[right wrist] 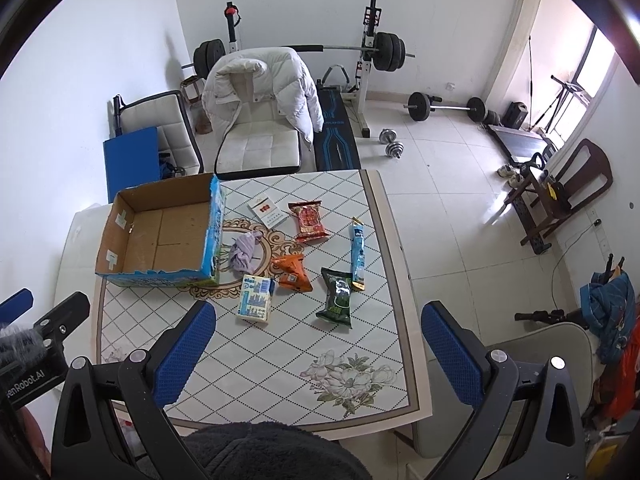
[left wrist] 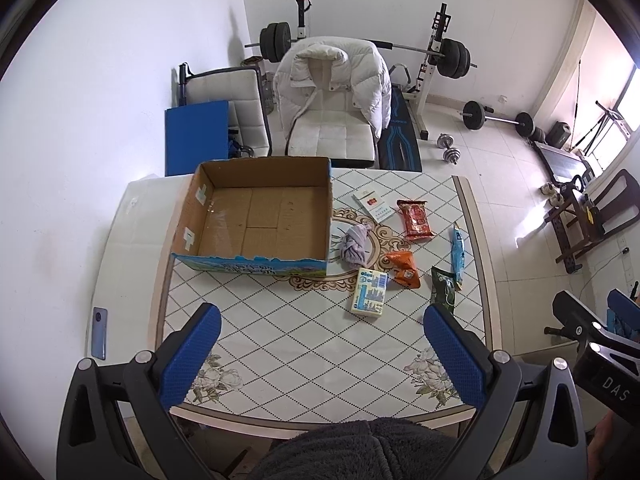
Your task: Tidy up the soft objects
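The lower edge of both views is covered by a dark fuzzy sleeve [left wrist: 352,450], so the hands are hidden. The printing on the packets is too small to be read.

The left tongs [left wrist: 322,354] are spread wide, and nothing is held between the blue ribbed pads [left wrist: 192,360]. The right tongs [right wrist: 318,350] are spread wide too and nothing is touched by them. Both are held above the near edge of the desk [left wrist: 280,344], which is covered with a white diamond-pattern cloth.

Near the middle of the desk a crumpled lilac cloth [left wrist: 356,246] is seen, just beside the right wall of an open brown cardboard box [left wrist: 256,216] with a blue printed outside. To its right are placed a cream and blue tissue pack [left wrist: 370,292], an orange snack packet [left wrist: 404,269], a dark green packet [left wrist: 443,288], a long blue packet [left wrist: 457,254], a red packet [left wrist: 416,218] and a white cigarette pack [left wrist: 372,202].

Behind the desk a white chair [left wrist: 332,136] with a white padded jacket [left wrist: 332,80] is seen, then a barbell rack [left wrist: 434,52] on the tiled floor [left wrist: 500,184].
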The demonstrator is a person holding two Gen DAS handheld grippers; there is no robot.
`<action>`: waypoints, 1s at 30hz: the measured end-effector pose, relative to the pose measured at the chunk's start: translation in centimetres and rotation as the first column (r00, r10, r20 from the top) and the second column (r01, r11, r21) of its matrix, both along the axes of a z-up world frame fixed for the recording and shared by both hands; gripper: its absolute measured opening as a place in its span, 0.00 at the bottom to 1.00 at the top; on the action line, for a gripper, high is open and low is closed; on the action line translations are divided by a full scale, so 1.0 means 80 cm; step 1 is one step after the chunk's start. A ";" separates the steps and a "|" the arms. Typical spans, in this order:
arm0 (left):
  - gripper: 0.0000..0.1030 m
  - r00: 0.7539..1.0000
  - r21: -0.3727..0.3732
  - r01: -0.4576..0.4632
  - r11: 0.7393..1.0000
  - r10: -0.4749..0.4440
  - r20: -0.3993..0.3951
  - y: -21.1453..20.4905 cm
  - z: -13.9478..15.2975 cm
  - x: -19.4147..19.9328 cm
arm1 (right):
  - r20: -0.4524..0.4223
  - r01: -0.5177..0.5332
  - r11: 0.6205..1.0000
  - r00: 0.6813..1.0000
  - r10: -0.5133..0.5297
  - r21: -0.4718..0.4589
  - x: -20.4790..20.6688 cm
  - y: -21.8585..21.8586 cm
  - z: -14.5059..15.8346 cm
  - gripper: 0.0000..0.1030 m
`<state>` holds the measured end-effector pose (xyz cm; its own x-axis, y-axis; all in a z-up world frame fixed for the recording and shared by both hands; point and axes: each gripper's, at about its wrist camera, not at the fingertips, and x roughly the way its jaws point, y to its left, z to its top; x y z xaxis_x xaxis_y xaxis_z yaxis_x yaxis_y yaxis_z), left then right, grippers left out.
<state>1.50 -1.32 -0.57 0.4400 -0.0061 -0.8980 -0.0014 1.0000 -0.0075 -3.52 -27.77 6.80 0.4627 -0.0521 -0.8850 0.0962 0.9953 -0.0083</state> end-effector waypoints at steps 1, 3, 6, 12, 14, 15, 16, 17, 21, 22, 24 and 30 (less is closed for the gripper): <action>1.00 1.000 -0.003 0.005 1.000 -0.005 -0.009 -0.004 -0.009 0.005 | -0.011 0.009 1.000 1.000 -0.009 0.005 0.006 -0.006 -0.009 1.00; 1.00 0.999 -0.005 0.020 1.000 -0.020 -0.040 -0.014 -0.032 0.020 | -0.044 0.030 0.999 0.999 -0.029 0.017 0.020 -0.020 -0.032 1.00; 1.00 0.991 -0.013 0.054 0.998 -0.055 -0.120 -0.034 -0.089 0.050 | -0.121 0.057 0.998 0.991 -0.052 0.035 0.054 -0.044 -0.095 1.00; 0.95 0.935 -0.064 0.095 0.993 -0.111 -0.336 -0.076 -0.253 0.120 | -0.308 0.080 0.994 0.950 -0.055 0.070 0.132 -0.082 -0.267 1.00; 0.85 0.906 -0.066 0.097 0.993 -0.115 -0.406 -0.092 -0.313 0.142 | -0.351 0.064 0.996 0.936 -0.038 0.061 0.152 -0.085 -0.318 1.00; 0.81 0.893 -0.064 0.103 0.993 -0.121 -0.433 -0.098 -0.335 0.150 | -0.373 0.049 0.997 0.927 -0.022 0.062 0.165 -0.086 -0.349 1.00; 0.77 0.878 -0.063 0.100 0.993 -0.118 -0.463 -0.104 -0.360 0.158 | -0.389 0.042 0.997 0.921 -0.012 0.066 0.174 -0.086 -0.370 1.00; 0.77 0.868 -0.070 0.096 0.993 -0.118 -0.482 -0.107 -0.378 0.164 | -0.409 0.041 0.996 0.913 -0.006 0.076 0.183 -0.087 -0.391 1.00; 0.77 0.819 -0.081 0.088 0.993 -0.118 -0.562 -0.122 -0.450 0.183 | -0.488 0.074 0.990 0.873 -0.006 0.119 0.210 -0.093 -0.462 0.95; 0.77 0.815 -0.049 0.089 0.995 -0.102 -0.571 -0.124 -0.462 0.187 | -0.502 0.088 0.987 0.865 -0.011 0.131 0.213 -0.096 -0.471 0.94; 0.75 0.826 -0.014 0.098 0.995 -0.089 -0.557 -0.126 -0.468 0.191 | -0.526 0.124 0.980 0.850 -0.024 0.156 0.218 -0.102 -0.492 0.87; 0.60 0.818 -0.048 0.096 0.994 -0.106 -0.565 -0.124 -0.470 0.187 | -0.604 0.203 0.953 0.797 -0.027 0.226 0.216 -0.111 -0.540 0.52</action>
